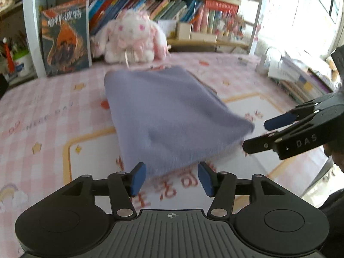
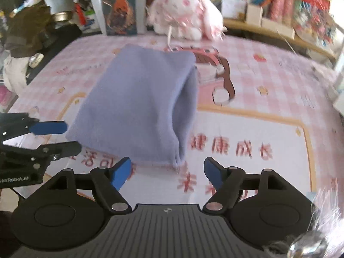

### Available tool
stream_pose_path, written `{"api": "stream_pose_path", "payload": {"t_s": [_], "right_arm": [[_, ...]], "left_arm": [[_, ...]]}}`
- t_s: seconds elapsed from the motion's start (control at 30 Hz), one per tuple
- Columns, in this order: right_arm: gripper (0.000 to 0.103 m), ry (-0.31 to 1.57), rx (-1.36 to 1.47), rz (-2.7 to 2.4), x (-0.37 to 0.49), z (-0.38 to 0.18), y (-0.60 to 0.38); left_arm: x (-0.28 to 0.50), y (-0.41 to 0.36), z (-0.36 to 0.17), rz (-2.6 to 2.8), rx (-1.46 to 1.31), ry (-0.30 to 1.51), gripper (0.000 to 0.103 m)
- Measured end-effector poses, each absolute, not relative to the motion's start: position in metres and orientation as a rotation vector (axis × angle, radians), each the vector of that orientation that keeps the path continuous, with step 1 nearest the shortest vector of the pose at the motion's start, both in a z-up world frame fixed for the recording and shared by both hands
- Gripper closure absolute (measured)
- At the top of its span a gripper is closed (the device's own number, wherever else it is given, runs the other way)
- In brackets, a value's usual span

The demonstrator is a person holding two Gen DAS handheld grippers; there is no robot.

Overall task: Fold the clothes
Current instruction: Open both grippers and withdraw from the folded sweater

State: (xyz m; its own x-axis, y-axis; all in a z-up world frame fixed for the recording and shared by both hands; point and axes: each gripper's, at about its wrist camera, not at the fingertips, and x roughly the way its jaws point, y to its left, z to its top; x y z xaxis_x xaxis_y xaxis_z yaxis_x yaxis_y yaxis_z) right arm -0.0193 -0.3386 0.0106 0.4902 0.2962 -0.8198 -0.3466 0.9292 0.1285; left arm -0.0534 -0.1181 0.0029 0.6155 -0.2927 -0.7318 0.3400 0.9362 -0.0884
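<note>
A lavender fleece garment [image 1: 169,111] lies folded in a thick rectangle on the pink checked mat [image 1: 53,111]; it also shows in the right wrist view [image 2: 139,99]. My left gripper [image 1: 171,177] is open and empty just short of the garment's near edge. My right gripper [image 2: 167,173] is open and empty just short of the garment's near corner. The right gripper also shows in the left wrist view [image 1: 257,134], beside the garment's right corner. The left gripper also shows in the right wrist view [image 2: 71,136], at the garment's left corner.
A white and pink plush rabbit [image 1: 131,38] sits at the mat's far edge, also in the right wrist view [image 2: 185,15]. A book [image 1: 64,40] stands upright to its left. Bookshelves [image 1: 193,10] line the back. Stacked books and papers [image 1: 301,79] lie at the right.
</note>
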Motion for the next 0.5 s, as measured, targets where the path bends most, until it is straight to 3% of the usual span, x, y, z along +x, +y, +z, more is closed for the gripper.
{"api": "stream_pose_path", "payload": {"t_s": [0.5], "right_arm": [[0.019, 1.093, -0.128, 0.372, -0.041, -0.007, -0.316]], "left_arm": [[-0.063, -0.110, -0.008, -0.349, 0.065, 0.896, 0.037]]}}
